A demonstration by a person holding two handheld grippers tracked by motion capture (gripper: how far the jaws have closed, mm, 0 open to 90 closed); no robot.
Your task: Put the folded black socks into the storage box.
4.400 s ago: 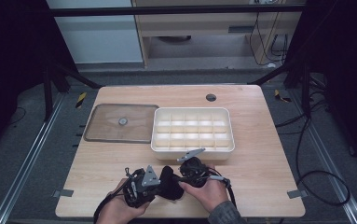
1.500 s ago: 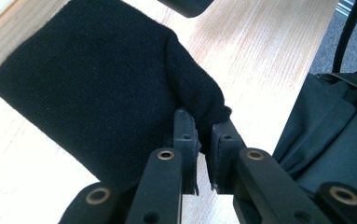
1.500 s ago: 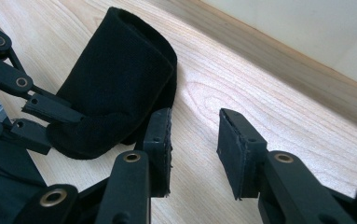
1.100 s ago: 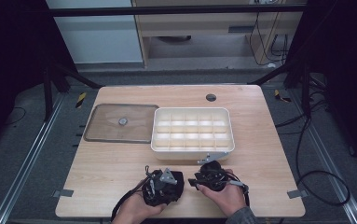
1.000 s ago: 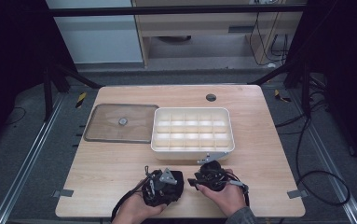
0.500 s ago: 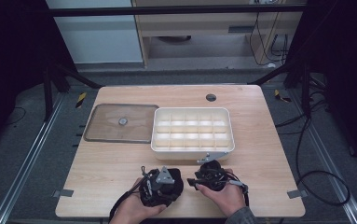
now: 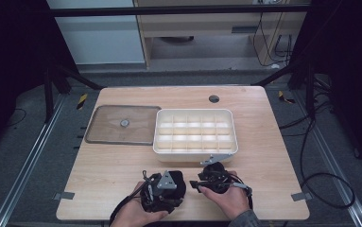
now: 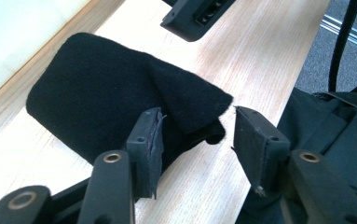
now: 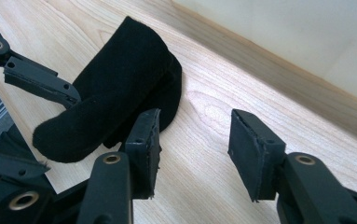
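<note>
- Black cloth (image 8: 115, 100), folded, lies on the wooden surface (image 7: 122, 170) at its near edge, between the two hands, just short of the white compartment tray (image 7: 195, 134).
- Left tool (image 8: 197, 135): jaws have just been opening, now part open; one loose corner between them, pads not pressing.
- Right tool (image 9: 192, 140): part open, empty, beside the cloth.
- Judgement: regrip the loose corner squarely and press the fold flat.
- Long axis runs slantwise toward the tray; rounded end points at the person.
</note>
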